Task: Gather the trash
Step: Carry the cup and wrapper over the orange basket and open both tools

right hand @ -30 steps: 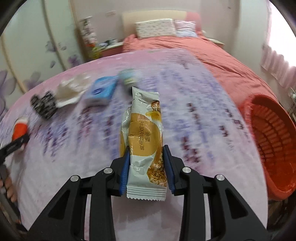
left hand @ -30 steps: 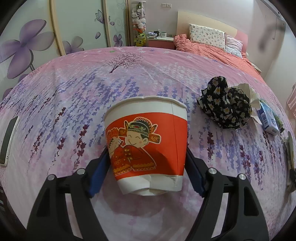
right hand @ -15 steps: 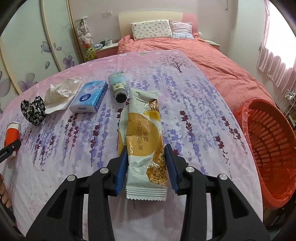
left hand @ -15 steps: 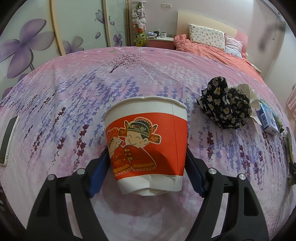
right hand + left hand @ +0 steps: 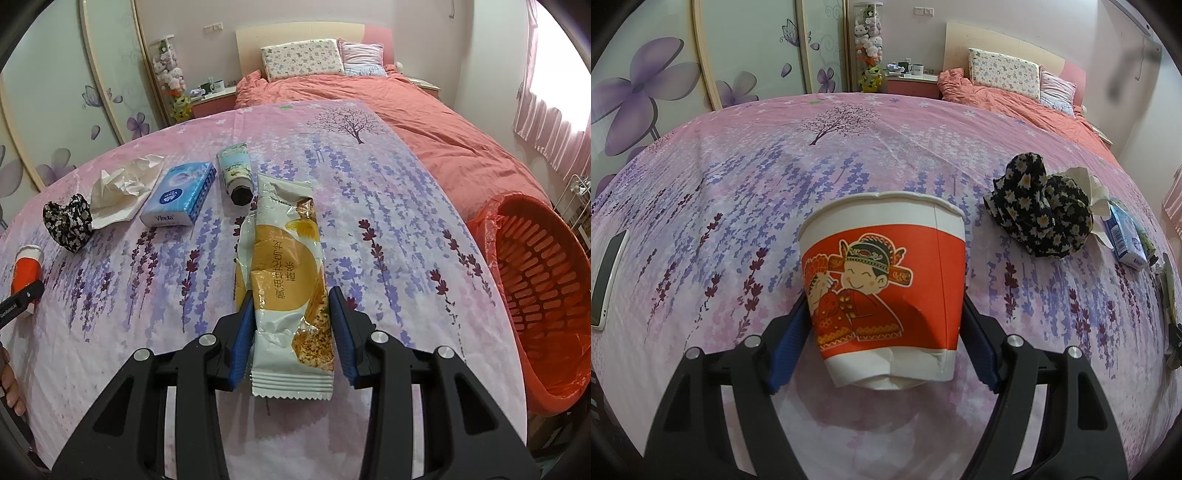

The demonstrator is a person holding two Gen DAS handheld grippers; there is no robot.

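A paper cup (image 5: 882, 295), white with a red band and a cartoon figure, stands upright between the blue pads of my left gripper (image 5: 884, 310), which is shut on its sides just above the lavender-print cloth (image 5: 738, 206). The same cup (image 5: 26, 266) shows at the far left of the right wrist view. My right gripper (image 5: 291, 299) is shut on the lower part of a white and yellow snack wrapper (image 5: 284, 266), whose torn top end points away from me. An orange basket (image 5: 546, 280) with a red liner stands off the right edge of the cloth.
On the cloth lie a black floral fabric piece (image 5: 68, 221), a crumpled tissue (image 5: 122, 188), a blue tissue pack (image 5: 181, 201) and a small tube (image 5: 236, 177). A phone (image 5: 607, 273) rests at the far left edge. A bed with a coral cover (image 5: 369, 96) is behind.
The right wrist view was blurred from motion a second ago and is now steady, with the wrapper still between the pads, which stand slightly wider. The left gripper and cup have not moved.
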